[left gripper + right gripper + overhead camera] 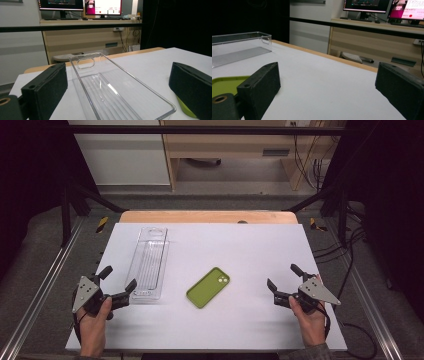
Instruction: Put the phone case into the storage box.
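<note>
Clear plastic tray (148,263) lies lengthwise on the left half of the white table (240,320), hang-slot end away from the person, empty. Largest item on the surface. Near end sits just beside the left gripper (118,279), whose inner jaw tip reaches the tray's near corner; contact or not, cannot tell from above.

Green phone case (208,287) lies near the table's middle, set diagonally, camera cut-out toward the far right. Apart from the tray, roughly midway between the two grippers.

Left gripper: jaws spread wide, nothing between the pads; in the left gripper view the tray (117,92) runs away between them. Right gripper (282,279): jaws likewise wide apart and empty, resting low on the table, well apart from the case.

Risks, as judged: the tray is light and slick, so a jaw nudging its rim would likely push it along the table rather than catch it. The case lies flat and thin; pads coming down at a shallow angle could skate over it or shove it toward the tray. Clear walls are hard to gauge, so a misjudged rim is plausible.

Hard to read: the tray's near edge is cut off at the bottom of the left gripper view. The case shows there as a green sliver (186,111) behind the jaw, and in the right gripper view (227,86) is partly covered by that gripper's jaw.
</note>
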Demonstrator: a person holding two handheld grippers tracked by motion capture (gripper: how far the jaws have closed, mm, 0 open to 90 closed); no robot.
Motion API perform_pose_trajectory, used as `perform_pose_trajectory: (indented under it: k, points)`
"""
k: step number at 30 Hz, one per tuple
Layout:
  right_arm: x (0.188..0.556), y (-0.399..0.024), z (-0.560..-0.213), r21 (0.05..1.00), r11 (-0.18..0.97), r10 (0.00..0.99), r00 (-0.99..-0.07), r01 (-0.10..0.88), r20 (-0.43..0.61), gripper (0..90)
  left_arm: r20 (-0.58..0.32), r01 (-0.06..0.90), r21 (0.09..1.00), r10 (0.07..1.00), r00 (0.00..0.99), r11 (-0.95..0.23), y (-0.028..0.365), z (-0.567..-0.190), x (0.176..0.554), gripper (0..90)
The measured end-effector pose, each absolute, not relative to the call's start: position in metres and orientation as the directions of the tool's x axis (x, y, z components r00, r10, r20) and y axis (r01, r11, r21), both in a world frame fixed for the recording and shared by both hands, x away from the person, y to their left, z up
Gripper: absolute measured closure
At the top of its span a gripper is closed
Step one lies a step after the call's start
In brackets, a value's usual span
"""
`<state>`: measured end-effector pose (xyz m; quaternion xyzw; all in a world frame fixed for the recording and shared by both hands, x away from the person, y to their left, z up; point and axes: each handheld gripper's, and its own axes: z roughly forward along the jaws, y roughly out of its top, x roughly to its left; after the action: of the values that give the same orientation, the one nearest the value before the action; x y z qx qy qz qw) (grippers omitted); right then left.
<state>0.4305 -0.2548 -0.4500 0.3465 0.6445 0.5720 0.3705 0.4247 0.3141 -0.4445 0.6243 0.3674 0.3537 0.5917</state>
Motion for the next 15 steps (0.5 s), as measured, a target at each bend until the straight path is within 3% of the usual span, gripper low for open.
perform_pose_trajectory:
  k: [10, 15]
  points:
    - [0.435, -0.247, -0.45, 0.976, 0.135, 0.871, -0.491, 0.17, -0.035, 5.8, 0.004, 0.044, 0.999, 0.885, 0.466, -0.028, 0.317, -0.445, 0.423, 1.7]
    - [0.442, -0.236, -0.443, 0.949, 0.229, 0.859, -0.504, 0.217, -0.092, 5.7, 0.012, 0.048, 0.998, 0.883, 0.469, -0.038, 0.315, -0.445, 0.423, 1.7]
